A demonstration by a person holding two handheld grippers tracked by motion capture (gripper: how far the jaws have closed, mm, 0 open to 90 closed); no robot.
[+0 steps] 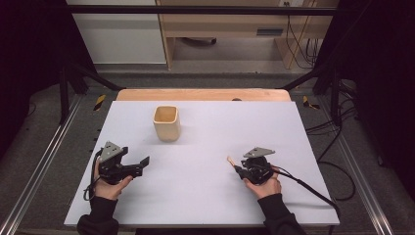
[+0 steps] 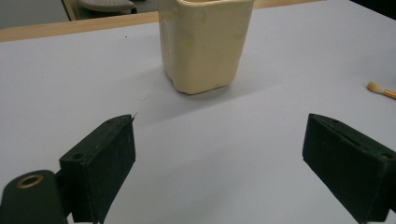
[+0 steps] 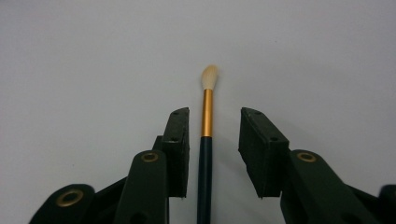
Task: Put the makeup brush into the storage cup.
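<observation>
Light, stiff brush [image 3: 206, 140] lies between the released right claw [image 3: 214, 126] near the desk's front edge; grip its dark handle

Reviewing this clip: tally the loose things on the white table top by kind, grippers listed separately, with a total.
Cream square cup: 1
Small brush with pale tip, gold ferrule and dark handle: 1
Hand-held grippers: 2, the left gripper with jaws wide and nothing between them, the right gripper with jaws apart on either side of the brush
Total: 4
</observation>
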